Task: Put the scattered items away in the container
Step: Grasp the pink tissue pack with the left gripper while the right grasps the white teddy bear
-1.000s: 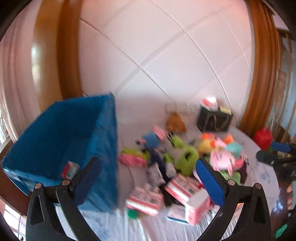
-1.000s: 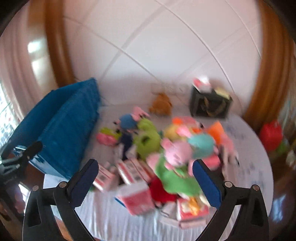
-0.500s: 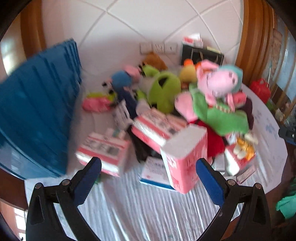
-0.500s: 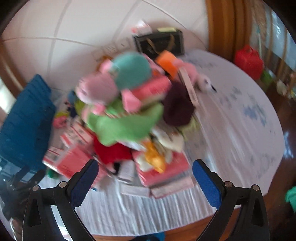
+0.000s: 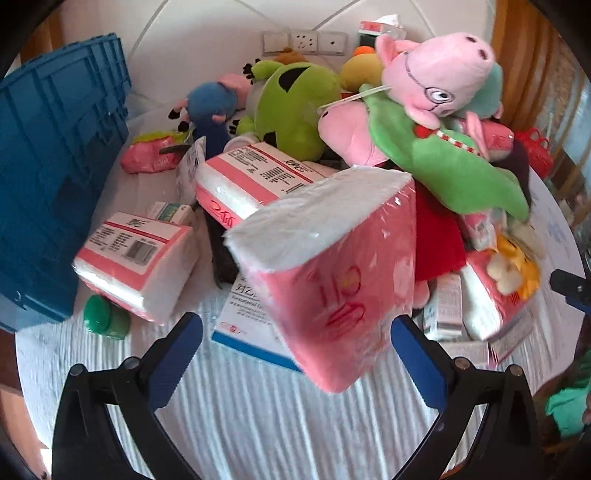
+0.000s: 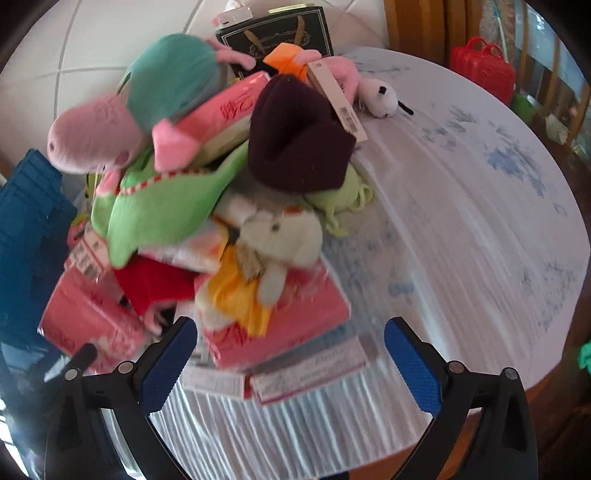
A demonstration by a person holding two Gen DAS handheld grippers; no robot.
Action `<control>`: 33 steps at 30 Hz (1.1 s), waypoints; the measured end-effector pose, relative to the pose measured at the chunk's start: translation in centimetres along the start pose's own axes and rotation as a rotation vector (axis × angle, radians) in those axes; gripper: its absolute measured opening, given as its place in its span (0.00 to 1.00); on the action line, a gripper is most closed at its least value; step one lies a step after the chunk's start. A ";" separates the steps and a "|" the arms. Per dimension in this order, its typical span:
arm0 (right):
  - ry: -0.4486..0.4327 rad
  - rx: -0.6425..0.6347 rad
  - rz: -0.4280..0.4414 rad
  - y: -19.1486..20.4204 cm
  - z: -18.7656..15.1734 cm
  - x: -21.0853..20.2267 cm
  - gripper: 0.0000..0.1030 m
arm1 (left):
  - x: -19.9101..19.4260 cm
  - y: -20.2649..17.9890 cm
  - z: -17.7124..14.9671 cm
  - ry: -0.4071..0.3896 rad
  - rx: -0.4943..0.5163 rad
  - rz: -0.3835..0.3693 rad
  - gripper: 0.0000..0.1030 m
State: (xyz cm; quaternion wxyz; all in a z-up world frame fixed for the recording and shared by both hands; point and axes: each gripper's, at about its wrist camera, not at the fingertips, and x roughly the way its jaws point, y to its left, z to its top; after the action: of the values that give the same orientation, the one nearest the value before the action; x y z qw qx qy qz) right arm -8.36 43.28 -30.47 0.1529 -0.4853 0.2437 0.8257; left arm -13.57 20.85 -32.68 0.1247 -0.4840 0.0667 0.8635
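Note:
A heap of plush toys and pink tissue packs covers the round table. In the left wrist view my left gripper (image 5: 295, 343) is open, its jaws either side of a tilted pink tissue pack (image 5: 332, 258) just ahead. The blue crate (image 5: 55, 166) stands at the left. A pink pig plush (image 5: 436, 81) in a green outfit lies on top of the heap. In the right wrist view my right gripper (image 6: 291, 350) is open above a pink tissue pack (image 6: 280, 328) topped by a white and yellow plush (image 6: 273, 251). The crate (image 6: 26, 236) shows at the left edge.
A green frog plush (image 5: 295, 107), a blue plush (image 5: 214, 103), more tissue packs (image 5: 136, 258), a green-capped bottle (image 5: 105, 317) and a flat white box (image 5: 251, 317) lie nearby. A dark beanie (image 6: 295, 136), a black gift bag (image 6: 277, 33) and a red case (image 6: 484, 70) stand further back.
Both grippers have swung down and moved in towards the heap. The crate has slid to the left edge of each view. The tissue packs now loom large between the jaws.

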 end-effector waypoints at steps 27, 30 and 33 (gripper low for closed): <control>0.030 -0.060 -0.011 3.1 1.7 4.6 0.30 | 1.0 -4.0 1.2 -0.031 -0.006 -0.023 0.63; 0.008 -0.109 -0.034 3.9 1.1 3.9 0.28 | 0.7 -4.1 1.3 -0.031 -0.003 -0.020 0.59; -0.006 -0.147 -0.026 4.5 0.5 2.9 0.25 | -0.1 -4.1 1.3 -0.042 -0.007 -0.015 0.58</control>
State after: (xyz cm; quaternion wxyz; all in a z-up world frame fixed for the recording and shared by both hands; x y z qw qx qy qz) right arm -12.27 39.87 -31.66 0.1282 -0.4959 0.1756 0.8407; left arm -13.45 25.08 -31.86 0.1309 -0.4668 0.0573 0.8727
